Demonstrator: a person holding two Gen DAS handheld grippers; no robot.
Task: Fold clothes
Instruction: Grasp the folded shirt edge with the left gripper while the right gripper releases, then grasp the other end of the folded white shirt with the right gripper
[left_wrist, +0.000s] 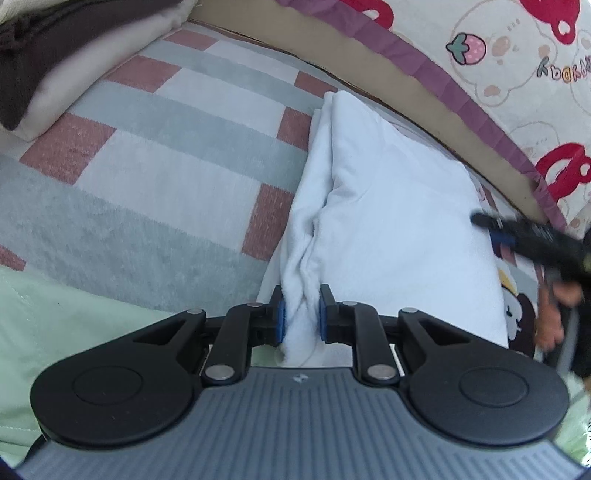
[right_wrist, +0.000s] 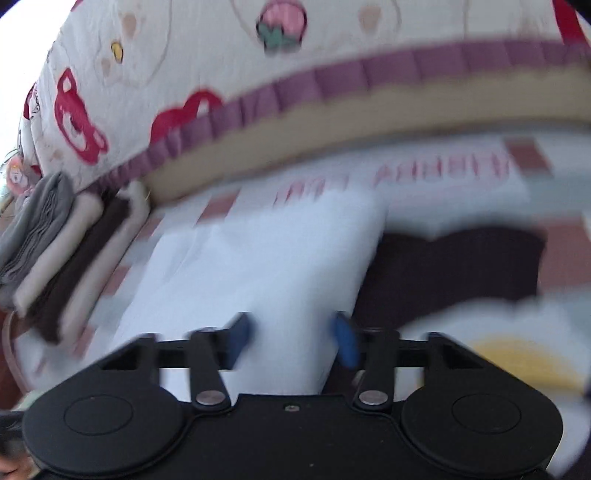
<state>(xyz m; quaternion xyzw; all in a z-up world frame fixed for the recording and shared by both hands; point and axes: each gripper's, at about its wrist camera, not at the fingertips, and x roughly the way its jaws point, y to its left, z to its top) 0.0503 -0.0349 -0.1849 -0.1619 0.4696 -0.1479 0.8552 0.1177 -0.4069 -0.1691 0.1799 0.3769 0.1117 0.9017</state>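
A white folded garment (left_wrist: 391, 206) lies on the checked rug (left_wrist: 155, 147), alongside the bed's edge. My left gripper (left_wrist: 300, 314) is shut on the bunched near-left edge of this garment, with cloth squeezed between the blue pads. My right gripper (left_wrist: 491, 229) comes in from the right at the garment's far right edge, held by a hand (left_wrist: 550, 314). The right wrist view is blurred. There the white garment (right_wrist: 266, 258) lies below the right gripper (right_wrist: 291, 332), whose jaws stand wide apart and open.
A stack of folded brown, cream and grey clothes (right_wrist: 55, 240) stands at the rug's left, also seen as the stack (left_wrist: 44, 55). A dark brown garment (right_wrist: 450, 266) lies right of the white one. The bed's cartoon-print cover (left_wrist: 517, 74) runs behind. Pale green cloth (left_wrist: 55, 332) lies near left.
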